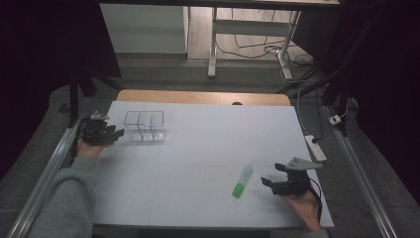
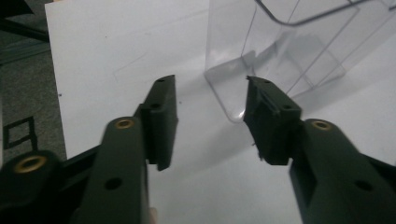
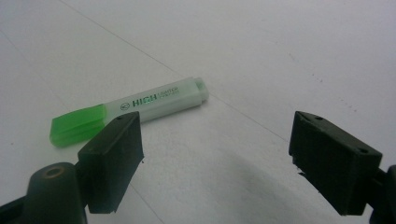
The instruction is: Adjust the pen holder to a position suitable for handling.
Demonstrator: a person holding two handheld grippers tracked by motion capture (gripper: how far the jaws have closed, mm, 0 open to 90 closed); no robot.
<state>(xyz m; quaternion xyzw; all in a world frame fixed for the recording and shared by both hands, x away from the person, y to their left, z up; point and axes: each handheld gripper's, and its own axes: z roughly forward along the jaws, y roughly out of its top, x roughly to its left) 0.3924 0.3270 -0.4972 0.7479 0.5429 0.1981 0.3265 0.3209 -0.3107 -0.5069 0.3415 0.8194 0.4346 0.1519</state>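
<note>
Lying flat on the white table [image 1: 198, 163], one green highlighter [image 1: 242, 181] sits near the front right, just left of the right gripper [image 1: 271, 180]. In the right gripper view we see the highlighter [image 3: 140, 110] ahead of the left jaw, its green cap partly hidden behind that jaw; the jaws stand wide apart with only bare table between them, holding nothing.

We count one clear plastic organizer [image 1: 144, 126], divided into compartments, standing upright at the far left of the table. The left gripper [image 1: 118, 133] points at it from just beside it. In the left gripper view we see the organizer [image 2: 280, 51] cut off by the top and right edges; its near corner lies just beyond the jaws, roughly half open, and whether the right jaw touches the wall we cannot tell. Nothing is gripped.

Our left forearm, in a grey sleeve [image 1: 69, 198], reaches up along the table's left edge; the right hand [image 1: 302, 203] comes in at the bottom right, its gripper aimed leftward. Two grippers, one highlighter, one organizer.
</note>
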